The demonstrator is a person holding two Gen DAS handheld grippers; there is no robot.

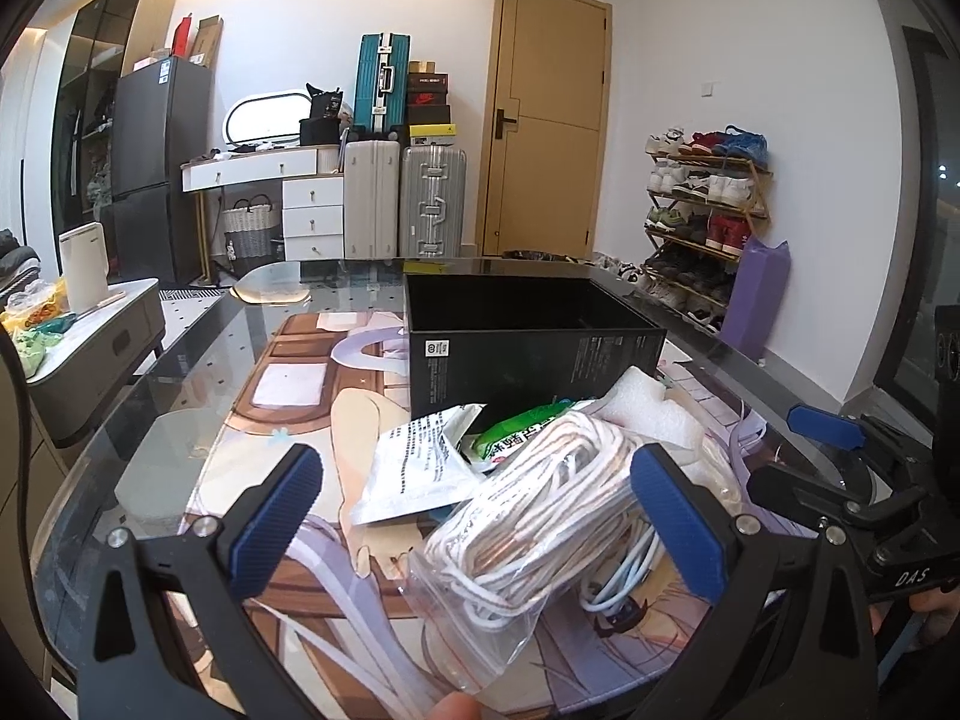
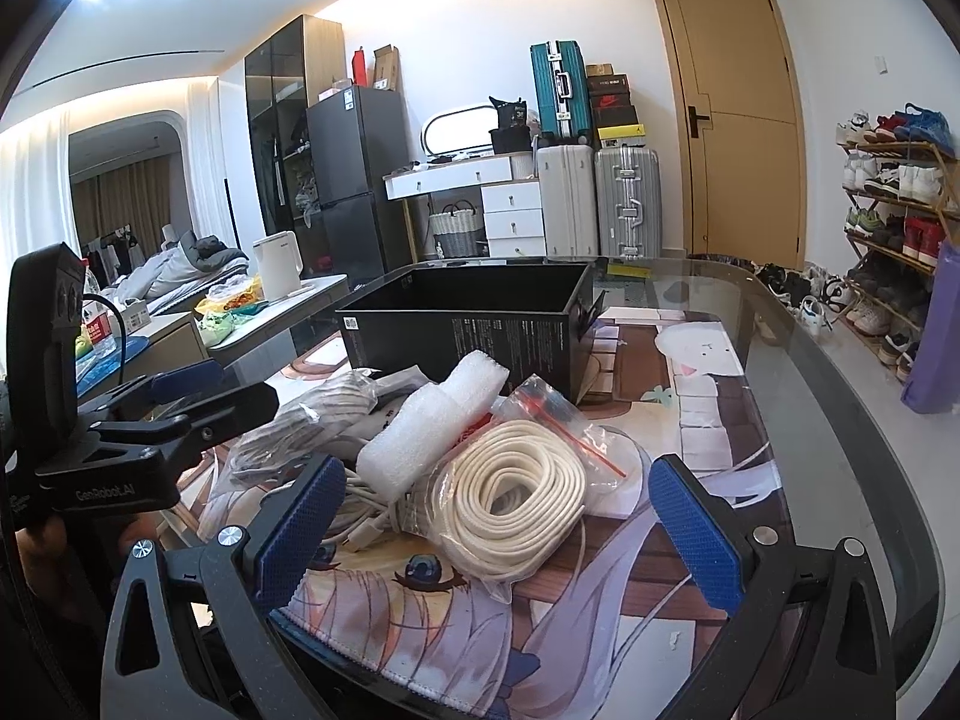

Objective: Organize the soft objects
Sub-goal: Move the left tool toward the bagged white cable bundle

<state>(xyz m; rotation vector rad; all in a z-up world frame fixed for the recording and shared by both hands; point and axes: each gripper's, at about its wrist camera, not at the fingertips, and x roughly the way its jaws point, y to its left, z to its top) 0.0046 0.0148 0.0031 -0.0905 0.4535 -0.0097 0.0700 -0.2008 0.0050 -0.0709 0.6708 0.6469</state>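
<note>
Blue-padded fingers of the left gripper (image 1: 474, 516) stand wide apart around a clear bag of white cord (image 1: 534, 510), gripping nothing. Behind that bag lie a printed packet (image 1: 414, 462), a green packet (image 1: 516, 435) and white foam (image 1: 648, 405), before the open black box (image 1: 528, 354). Rightward, the right gripper (image 2: 498, 531) also gapes, straddling a cream rope coil (image 2: 516, 498).

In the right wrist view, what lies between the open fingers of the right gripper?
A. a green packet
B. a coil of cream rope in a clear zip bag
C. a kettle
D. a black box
B: the right gripper is open around the bagged coil of cream rope.
</note>
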